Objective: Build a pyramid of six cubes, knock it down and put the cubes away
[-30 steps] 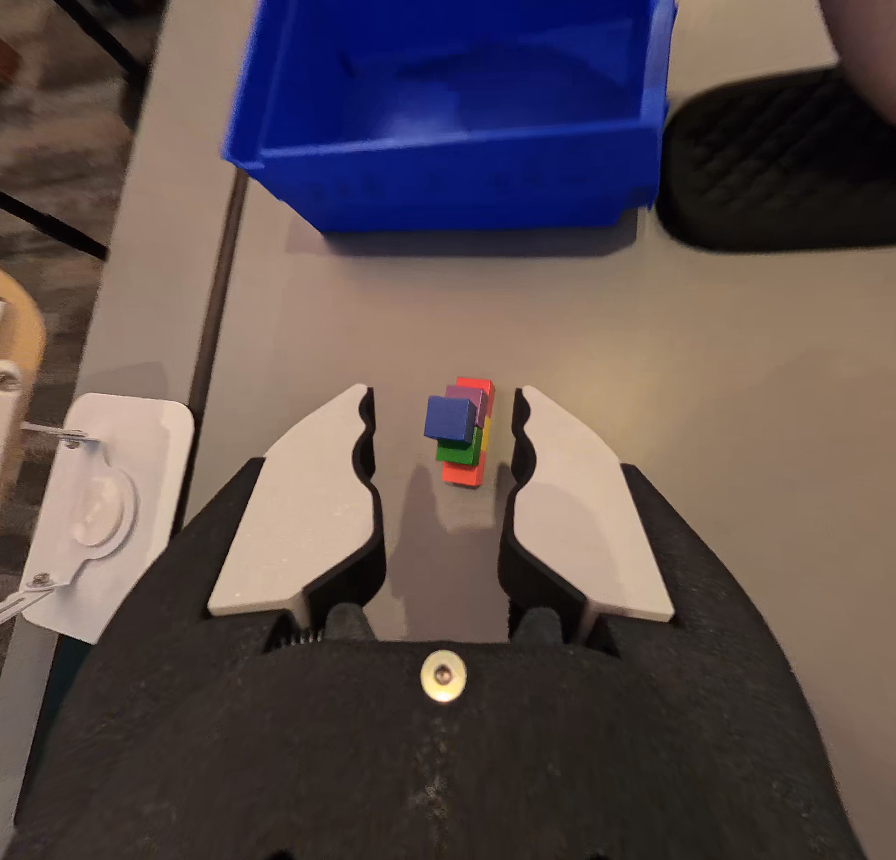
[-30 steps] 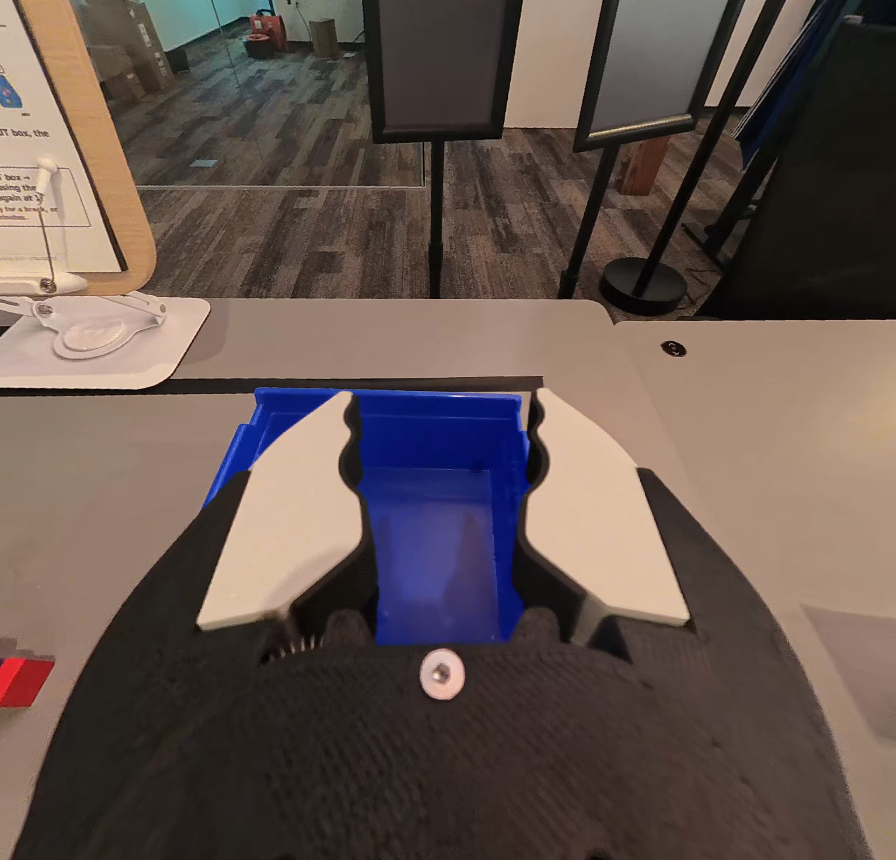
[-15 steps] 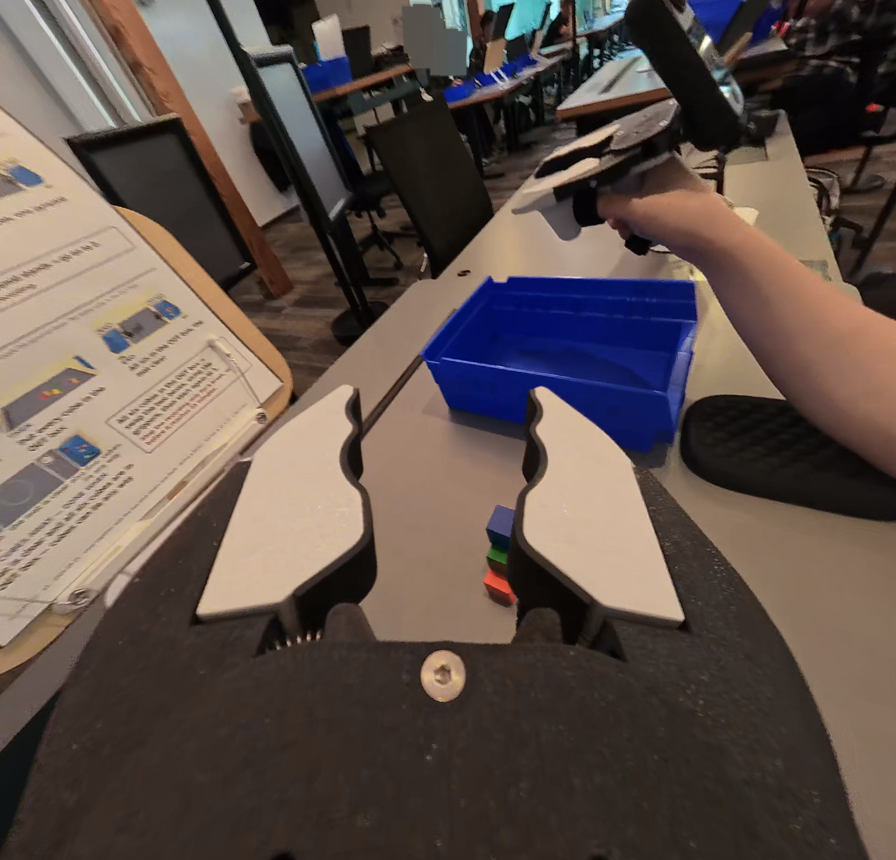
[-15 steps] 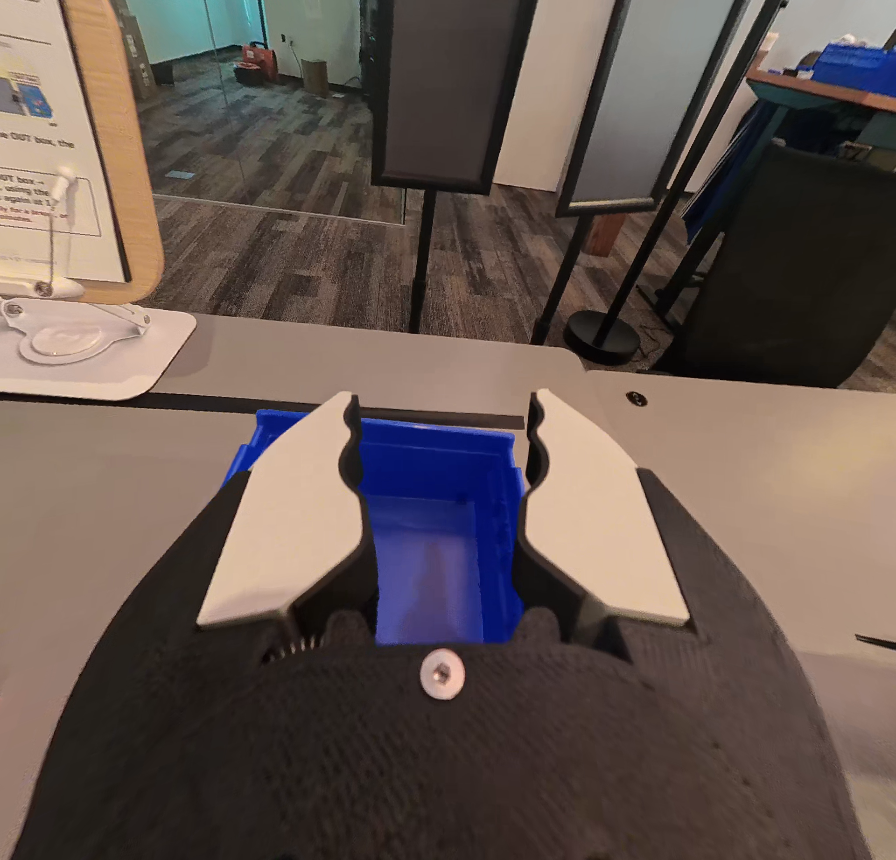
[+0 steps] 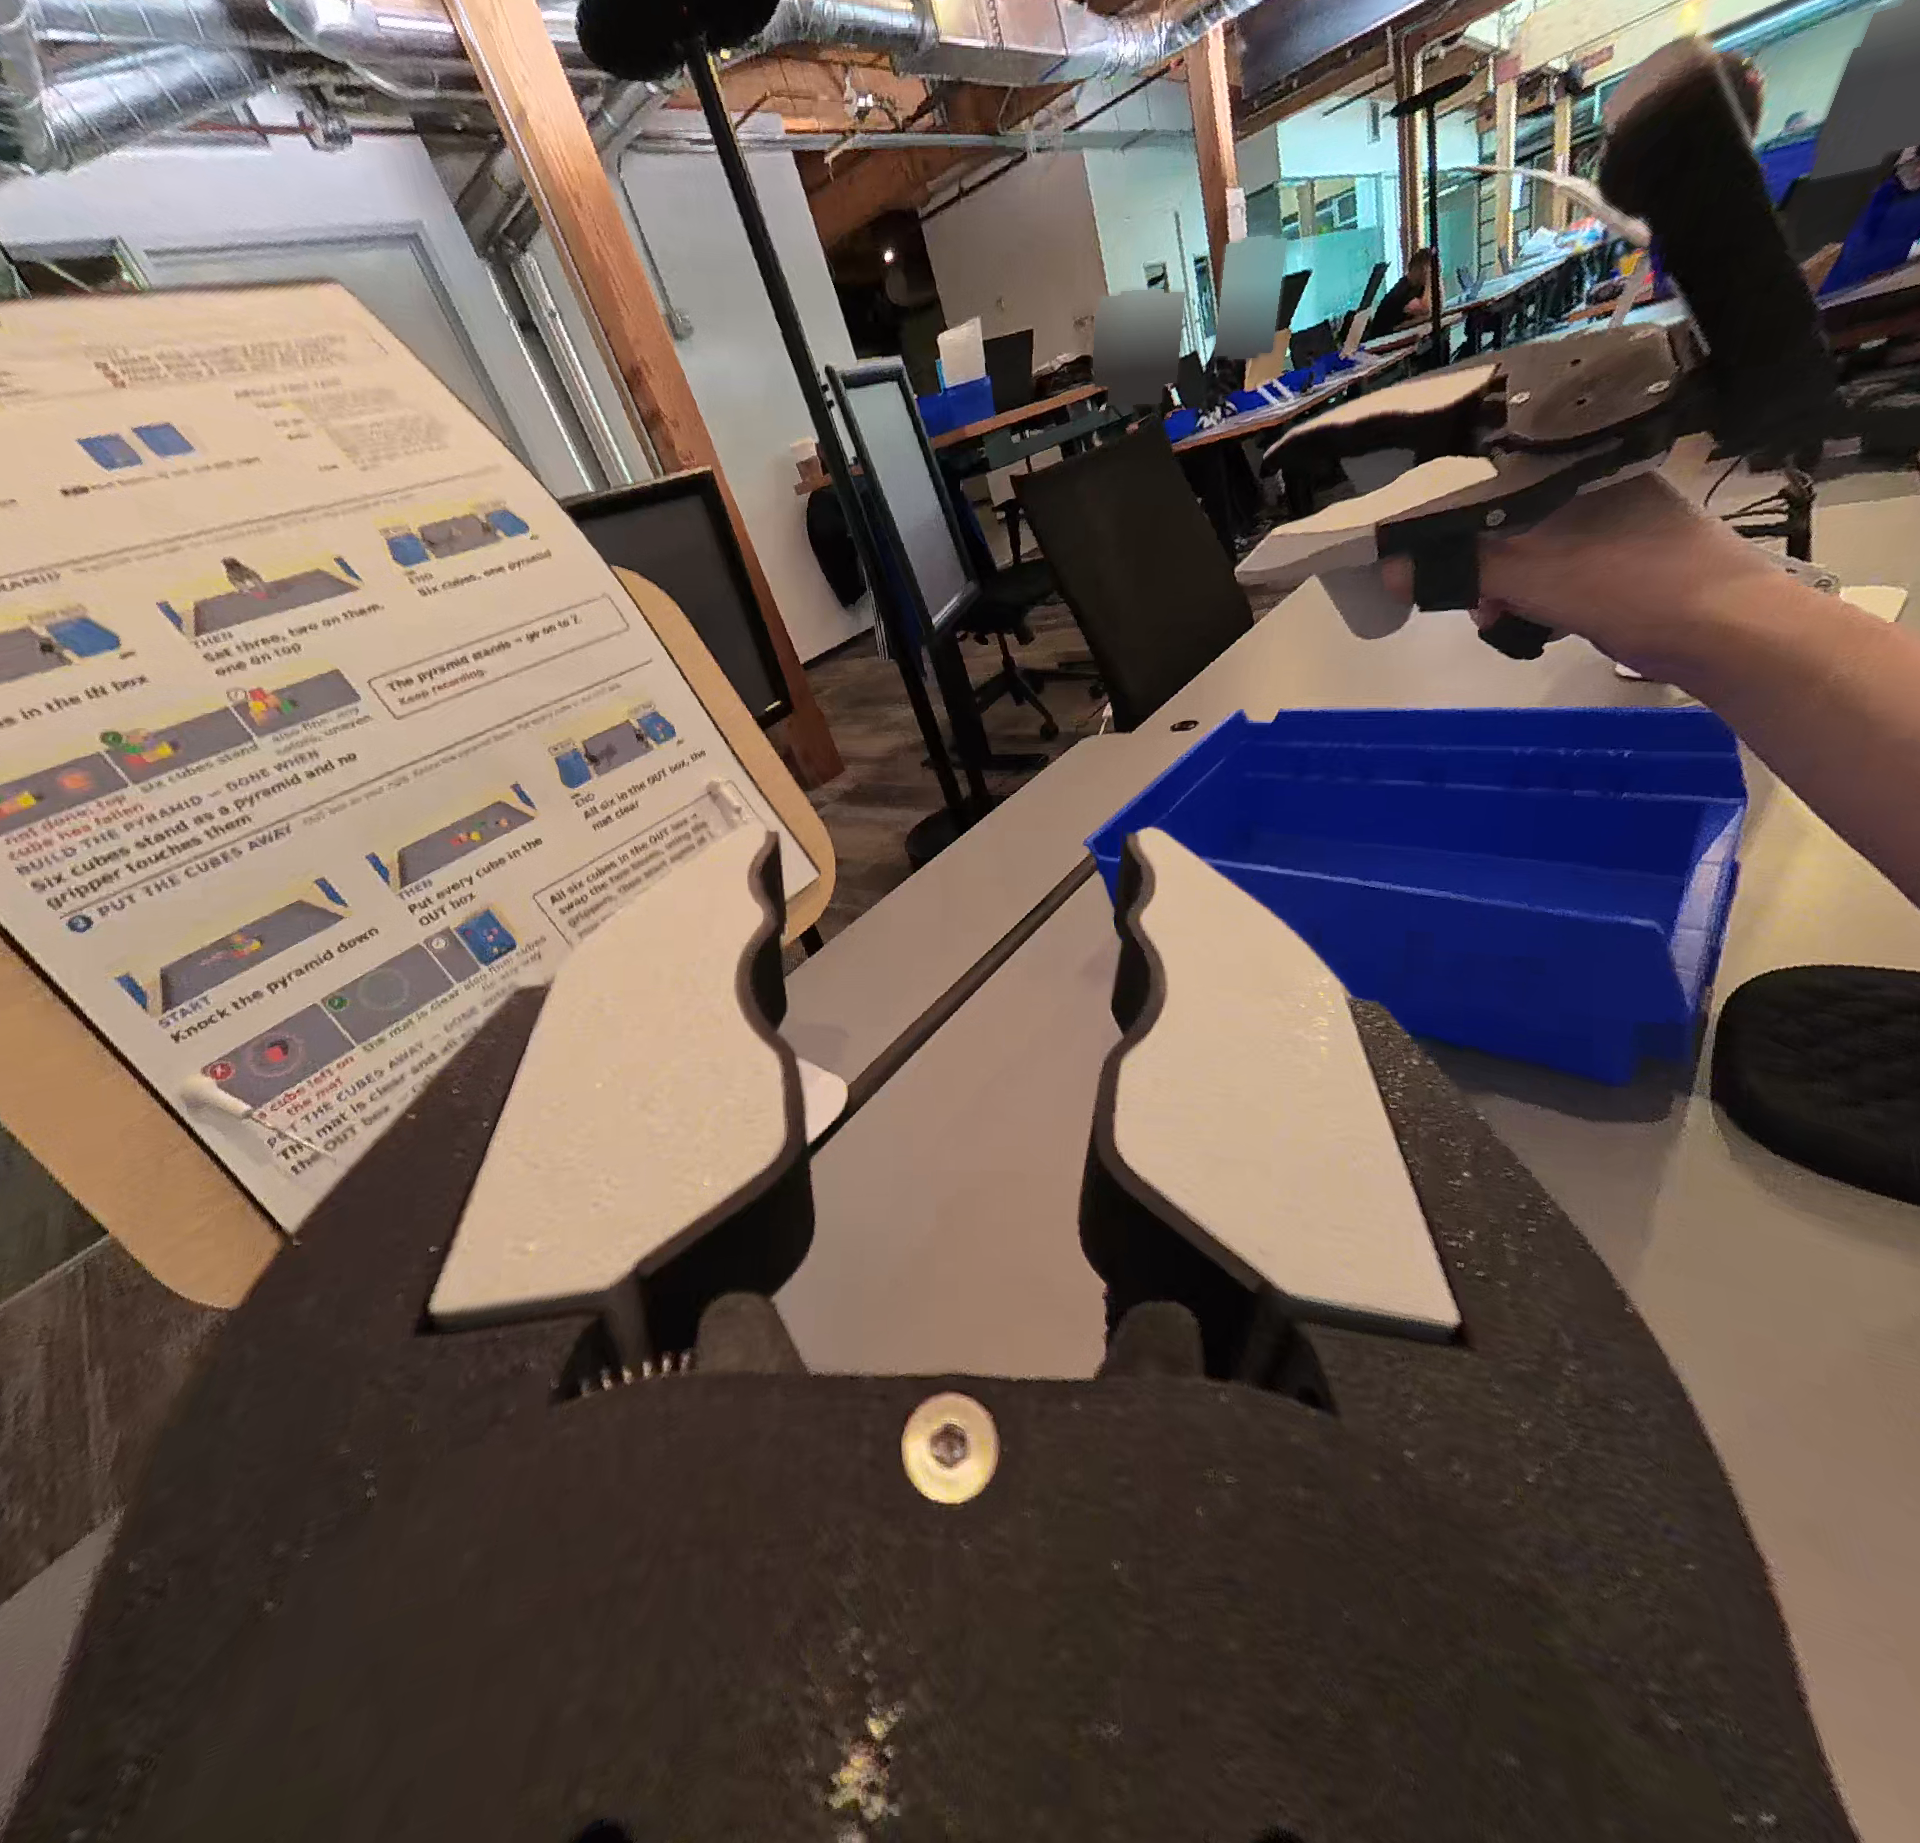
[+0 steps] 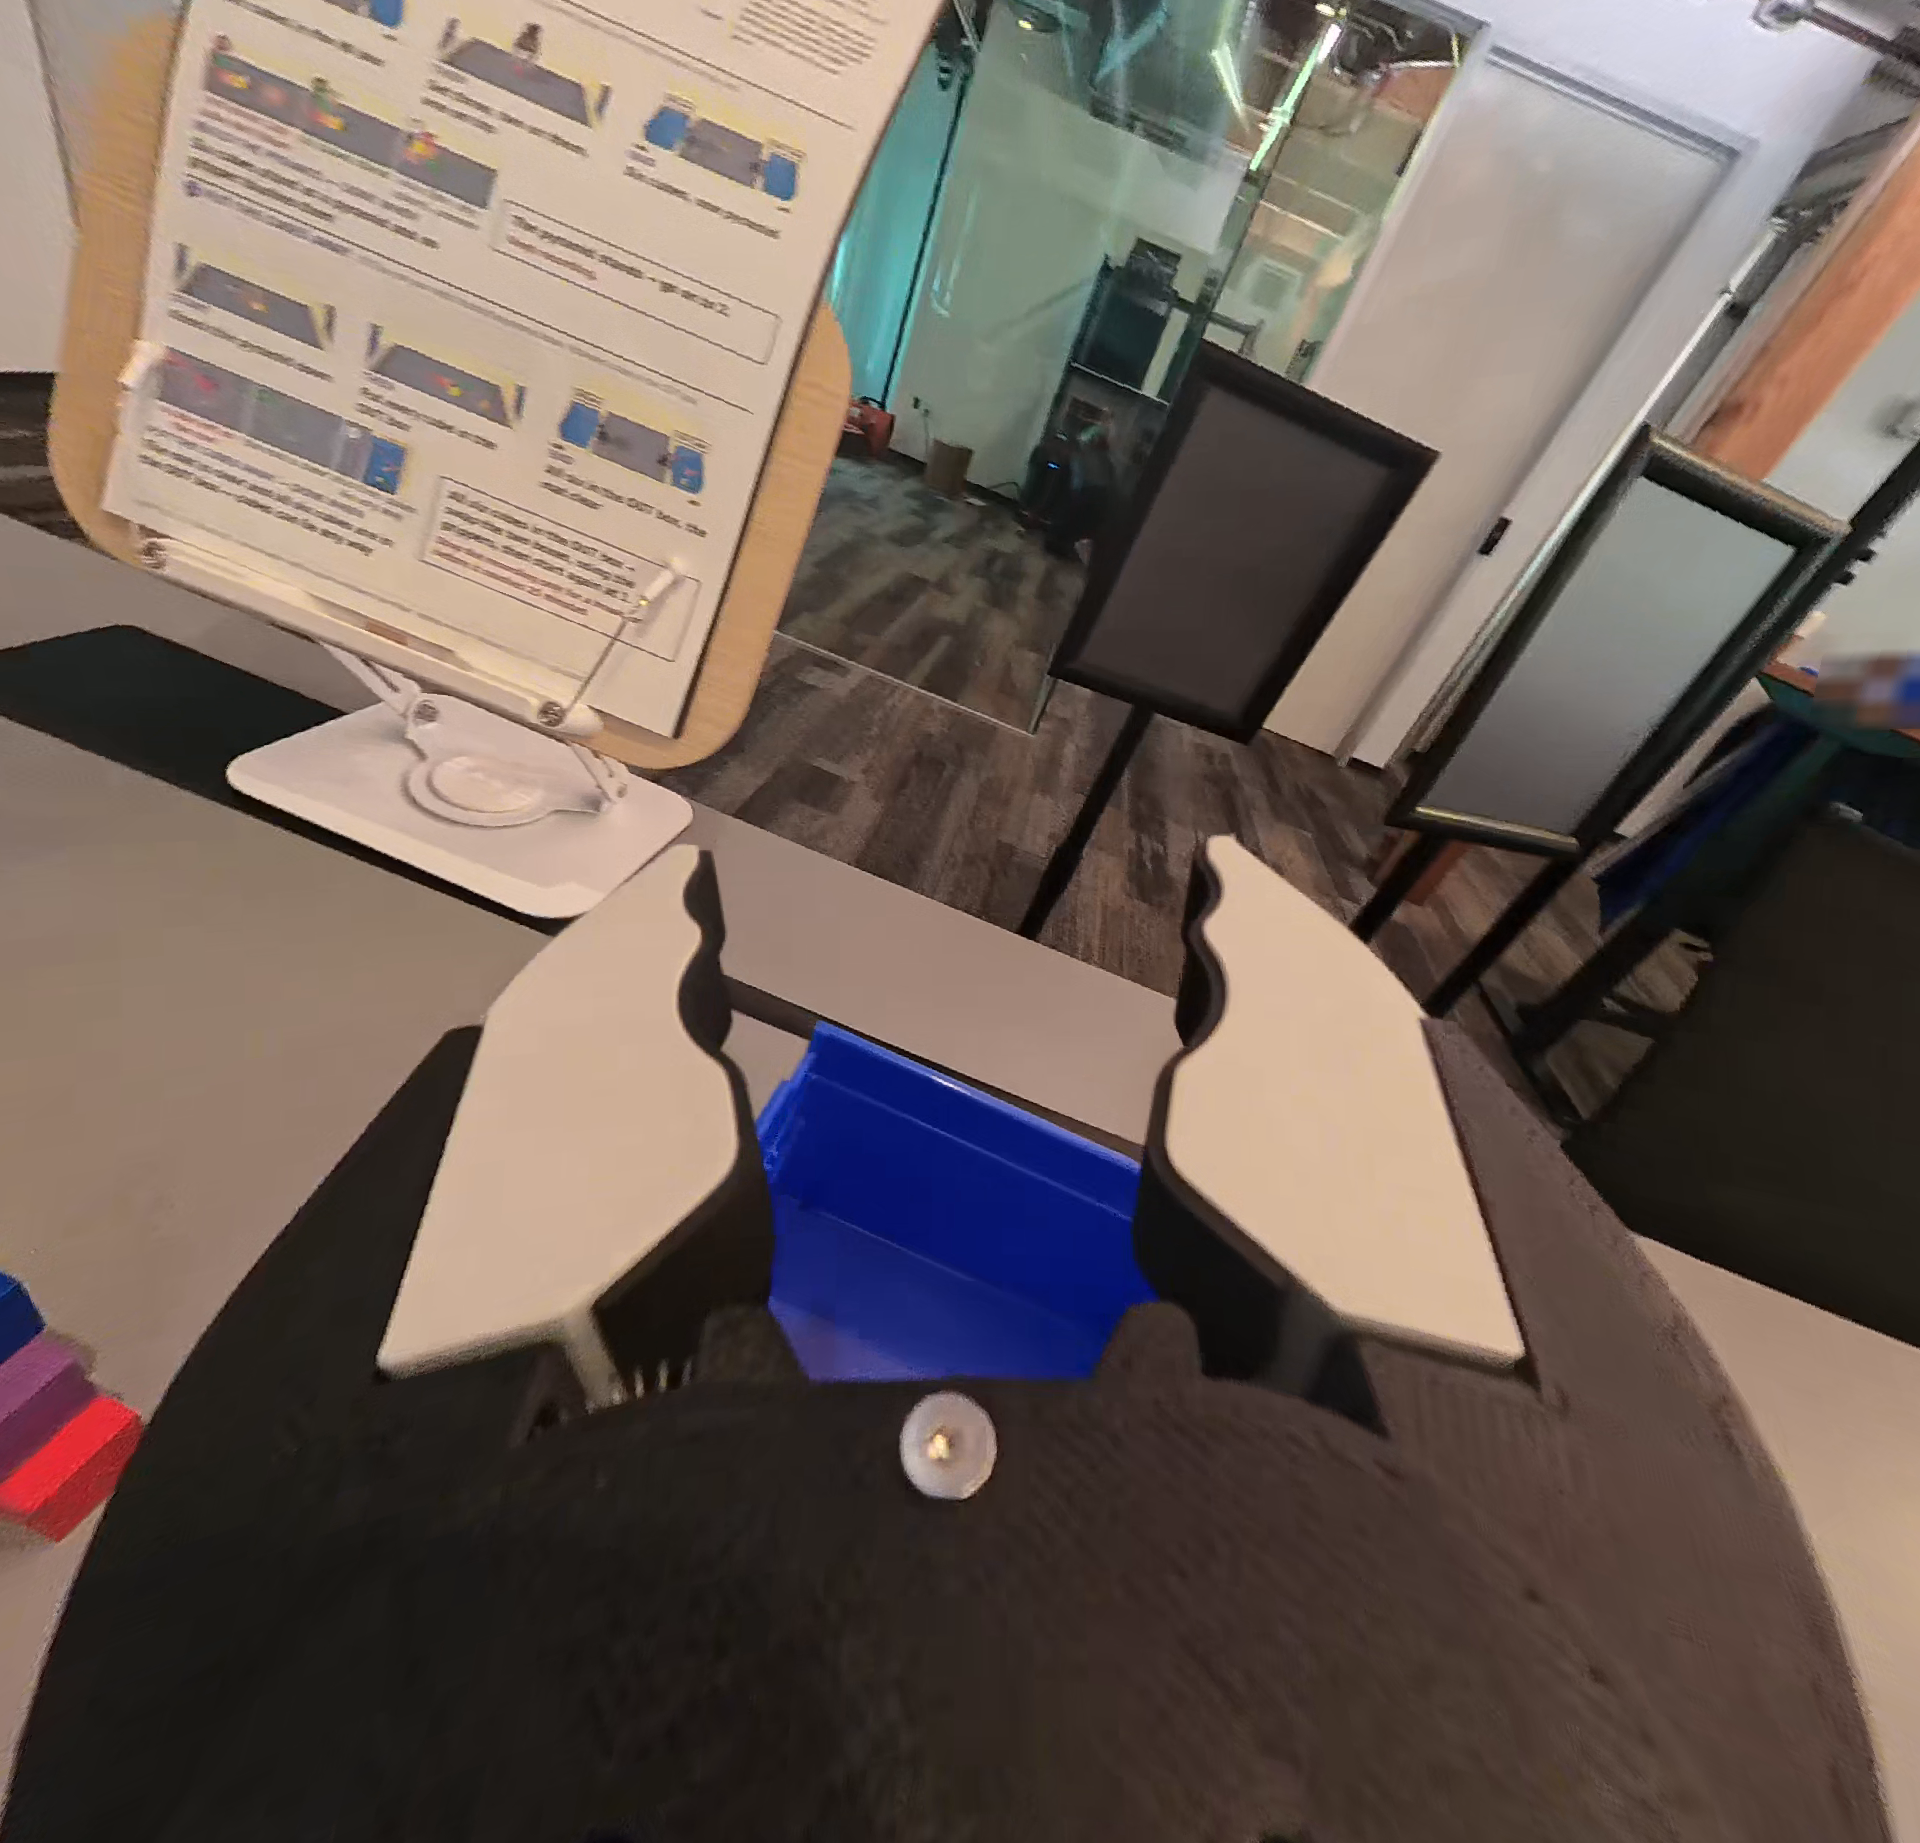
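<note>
An open office with exposed silver ducts (image 5: 935, 17) and timber posts (image 5: 582, 266) under a raw wood ceiling. Long rows of desks (image 5: 1351, 380) run back toward bright windows, with black office chairs (image 5: 1132, 567) nearby. Dark-framed panels on black floor stands (image 6: 1236, 588) rise beyond the grey table (image 5: 935, 1149). The floor is mixed grey-brown plank carpet (image 6: 914, 744). A glass partition (image 6: 1081, 235) and a pale door (image 6: 1538, 359) close off the far side. Light is bright and even.

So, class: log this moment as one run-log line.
left gripper: open, raised | right gripper: open, above blue bin | cubes: stacked
</note>
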{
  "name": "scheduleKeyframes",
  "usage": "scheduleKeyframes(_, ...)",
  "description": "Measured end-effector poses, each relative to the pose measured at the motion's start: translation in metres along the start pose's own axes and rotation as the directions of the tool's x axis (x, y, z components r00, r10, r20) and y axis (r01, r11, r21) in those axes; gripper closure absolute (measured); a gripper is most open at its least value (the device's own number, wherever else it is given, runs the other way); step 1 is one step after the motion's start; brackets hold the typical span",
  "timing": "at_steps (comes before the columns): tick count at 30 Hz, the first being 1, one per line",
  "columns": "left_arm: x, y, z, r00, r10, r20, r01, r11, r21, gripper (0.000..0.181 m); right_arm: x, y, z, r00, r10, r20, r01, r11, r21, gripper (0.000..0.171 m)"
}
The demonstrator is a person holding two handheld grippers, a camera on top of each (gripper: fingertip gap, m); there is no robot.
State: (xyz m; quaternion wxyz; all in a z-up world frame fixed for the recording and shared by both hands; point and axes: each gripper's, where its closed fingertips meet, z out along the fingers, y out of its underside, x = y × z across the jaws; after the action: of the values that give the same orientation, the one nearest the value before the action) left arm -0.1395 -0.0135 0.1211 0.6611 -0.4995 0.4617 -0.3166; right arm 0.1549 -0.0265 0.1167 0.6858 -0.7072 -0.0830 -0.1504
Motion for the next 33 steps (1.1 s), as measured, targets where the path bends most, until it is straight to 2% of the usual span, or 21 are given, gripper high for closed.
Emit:
scheduleKeyframes(2,-0.001,0.009,0.002,1.000,0.017,0.014,-0.017,0.999,-0.032,0.123,-0.009,-0.007,0.000,1.000,-0.026,0.013,0.025,0.999,0.031,0.086)
scheduleKeyframes(6,-0.022,0.029,0.004,0.978,0.124,0.166,-0.101,0.985,-0.141,0.130,-0.025,-0.019,-0.003,0.996,-0.085,0.017,0.084,0.995,0.053,0.093)
scheduleKeyframes(12,-0.054,0.053,-0.002,0.918,0.162,0.362,-0.071,0.966,-0.250,0.133,-0.051,-0.032,-0.005,0.988,-0.151,0.027,0.148,0.985,0.087,0.095)
scheduleKeyframes(16,-0.069,0.072,-0.008,0.884,0.167,0.437,-0.027,0.950,-0.310,0.133,-0.063,-0.029,0.000,0.984,-0.177,0.034,0.173,0.980,0.095,0.092)
scheduleKeyframes(23,-0.080,0.087,-0.014,0.876,0.135,0.464,0.035,0.940,-0.339,0.130,-0.076,-0.020,0.008,0.974,-0.219,0.064,0.214,0.974,0.073,0.088)
scheduleKeyframes(33,-0.080,0.085,-0.015,0.880,0.114,0.462,0.049,0.944,-0.327,0.130,-0.073,-0.012,0.010,0.972,-0.225,0.061,0.224,0.974,0.032,0.101)
